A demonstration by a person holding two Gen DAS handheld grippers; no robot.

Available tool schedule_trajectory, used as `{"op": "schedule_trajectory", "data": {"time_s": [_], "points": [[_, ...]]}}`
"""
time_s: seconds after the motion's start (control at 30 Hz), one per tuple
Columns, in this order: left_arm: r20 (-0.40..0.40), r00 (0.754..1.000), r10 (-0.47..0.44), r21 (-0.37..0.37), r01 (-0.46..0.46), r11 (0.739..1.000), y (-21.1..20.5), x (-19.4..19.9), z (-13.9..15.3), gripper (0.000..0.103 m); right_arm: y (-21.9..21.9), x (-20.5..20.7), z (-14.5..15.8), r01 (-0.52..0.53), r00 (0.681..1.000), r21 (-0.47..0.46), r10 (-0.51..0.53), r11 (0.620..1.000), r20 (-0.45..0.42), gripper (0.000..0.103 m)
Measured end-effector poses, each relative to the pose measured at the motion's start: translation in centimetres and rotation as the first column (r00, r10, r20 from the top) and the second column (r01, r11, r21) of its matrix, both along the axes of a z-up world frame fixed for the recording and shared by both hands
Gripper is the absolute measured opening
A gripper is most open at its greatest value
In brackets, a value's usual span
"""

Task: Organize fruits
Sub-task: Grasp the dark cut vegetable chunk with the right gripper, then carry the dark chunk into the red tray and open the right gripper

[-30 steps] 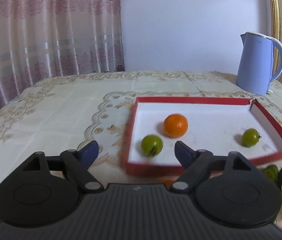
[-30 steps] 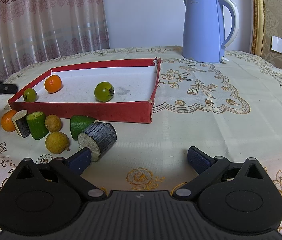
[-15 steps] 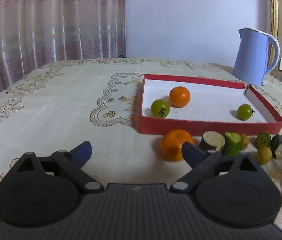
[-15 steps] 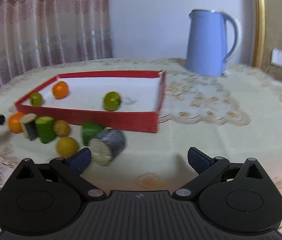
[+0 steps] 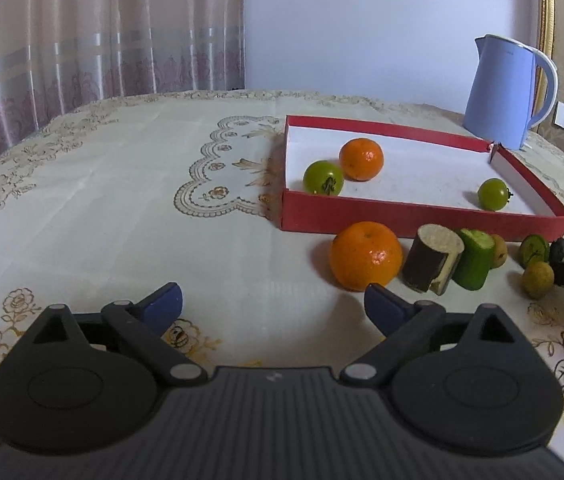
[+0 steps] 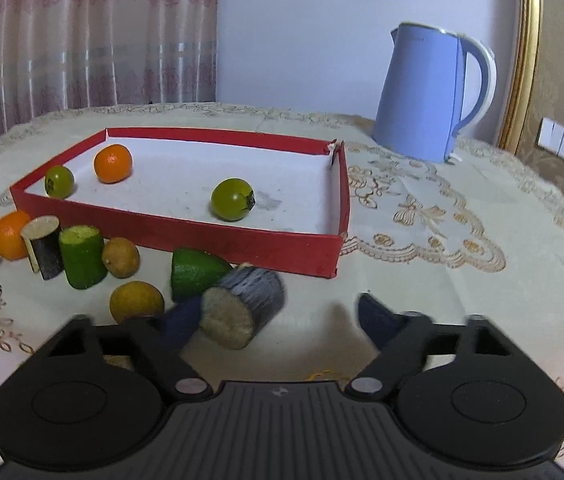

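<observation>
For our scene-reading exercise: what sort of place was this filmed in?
Probably a home dining or living room: a table under an embroidered tablecloth, patterned curtains behind it, and a blue electric kettle beside a red tray of fruit.

My right tool (image 6: pixel 278 316) has just been closing around the dark cut cylinder (image 6: pixel 244 306), beside the red tray (image 6: pixel 218 234).
</observation>
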State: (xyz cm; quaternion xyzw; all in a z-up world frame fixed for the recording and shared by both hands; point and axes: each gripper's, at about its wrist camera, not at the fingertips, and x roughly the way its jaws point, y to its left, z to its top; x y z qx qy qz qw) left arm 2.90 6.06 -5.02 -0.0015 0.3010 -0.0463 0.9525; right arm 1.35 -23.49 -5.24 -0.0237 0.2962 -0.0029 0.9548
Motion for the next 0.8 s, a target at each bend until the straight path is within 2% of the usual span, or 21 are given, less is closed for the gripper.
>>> {"op": "schedule_trajectory", "data": {"time_s": [0.1, 0.17, 0.4, 0.6, 0.8], "points": [[-0.007, 1.000, -0.002, -0.009, 0.002, 1.000, 0.1, 0.2, -0.2, 0.100, -0.2, 0.5, -0.2, -0.003, 1.000, 0.056, 0.005, 0.998, -0.026, 0.050], [-0.003, 1.000, -0.005, -0.007, 0.005, 1.000, 0.1, 0.2, -0.4, 0.102, 0.0, 0.6, -0.2, -0.007, 1.000, 0.051, 0.008, 0.999, -0.019, 0.043], [-0.019, 1.000, -0.013, 0.012, 0.013, 1.000, -0.2, 0.4, -0.5, 0.103, 0.4, -0.3, 0.4, 0.001, 0.999, -0.001, -0.001, 1.000, 0.034, 0.043], [-0.022, 1.000, -0.012, 0.025, 0.013, 1.000, -0.4, 0.6, -0.6, 0.103, -0.1, -1.1, 2.8, 0.001, 0.994, -0.030, 0.002, 1.000, 0.112, 0.043], [-0.022, 1.000, -0.012, 0.025, 0.012, 1.000, -0.4, 0.6, -0.6, 0.103, -0.8, 1.9, 4.4, 0.009, 0.992, -0.031, -0.005, 0.999, 0.130, 0.043]]}}
